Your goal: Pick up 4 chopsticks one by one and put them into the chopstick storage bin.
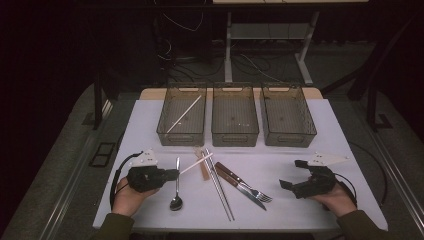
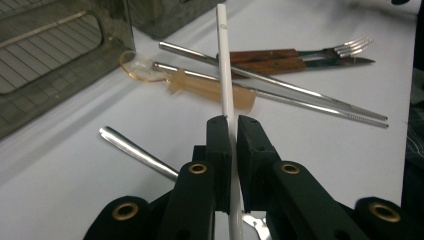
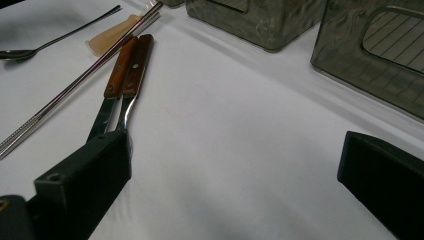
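Observation:
My left gripper (image 1: 175, 174) (image 2: 234, 135) is shut on a white chopstick (image 1: 197, 163) (image 2: 224, 60), which sticks out past its jaws over the other cutlery. A second white chopstick (image 1: 184, 114) lies in the left bin (image 1: 165, 131). On the white table lie a metal spoon (image 1: 176, 192) (image 2: 135, 150), a pair of metal chopsticks (image 1: 220, 190) (image 2: 310, 97), an amber plastic spoon (image 1: 202, 165) (image 2: 200, 85), and a wooden-handled knife and fork (image 1: 245, 186) (image 3: 127, 70). My right gripper (image 1: 291, 174) (image 3: 235, 165) rests at the right, open with nothing between its fingers.
Three dark mesh bins stand in a row at the back; the middle bin (image 1: 235, 135) and right bin (image 1: 289, 137) hold no cutlery. The table's front edge (image 1: 240, 227) runs just ahead of both hands. Cables and desk legs lie on the floor beyond.

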Demonstrator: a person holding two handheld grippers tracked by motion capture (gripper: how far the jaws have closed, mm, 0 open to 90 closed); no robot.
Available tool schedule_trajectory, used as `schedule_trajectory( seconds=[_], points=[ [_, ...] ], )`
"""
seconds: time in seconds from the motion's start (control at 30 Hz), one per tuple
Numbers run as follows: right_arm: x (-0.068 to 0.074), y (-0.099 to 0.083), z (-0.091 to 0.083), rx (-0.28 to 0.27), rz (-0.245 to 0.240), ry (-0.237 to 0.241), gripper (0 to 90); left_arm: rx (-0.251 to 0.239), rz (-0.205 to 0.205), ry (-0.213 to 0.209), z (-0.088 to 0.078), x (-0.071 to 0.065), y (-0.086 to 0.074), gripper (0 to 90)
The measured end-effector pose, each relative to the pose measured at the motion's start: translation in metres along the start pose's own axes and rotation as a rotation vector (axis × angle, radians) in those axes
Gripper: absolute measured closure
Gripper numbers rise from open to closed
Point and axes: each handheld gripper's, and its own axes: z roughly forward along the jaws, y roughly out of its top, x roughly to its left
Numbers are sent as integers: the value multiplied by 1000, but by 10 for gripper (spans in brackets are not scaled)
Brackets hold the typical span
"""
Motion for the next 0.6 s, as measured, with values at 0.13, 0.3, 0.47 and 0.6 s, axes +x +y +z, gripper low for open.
schedule_trajectory(
  seconds=[0.13, 0.3, 0.47, 0.6],
  points=[
    [0, 0, 0, 2, 3, -2, 8, -14, -7, 12, 1, 3, 7, 847],
    [-1, 0, -1, 0, 9, -3, 8, -24, -21, 39, 4, 6, 17, 847],
    [-1, 0, -1, -3, 7, -6, 8, -53, -44, 55, 6, 14, 27, 847],
    [-2, 0, -2, -7, 18, -11, 8, -69, -56, 75, 7, 19, 35, 847]
  ],
)
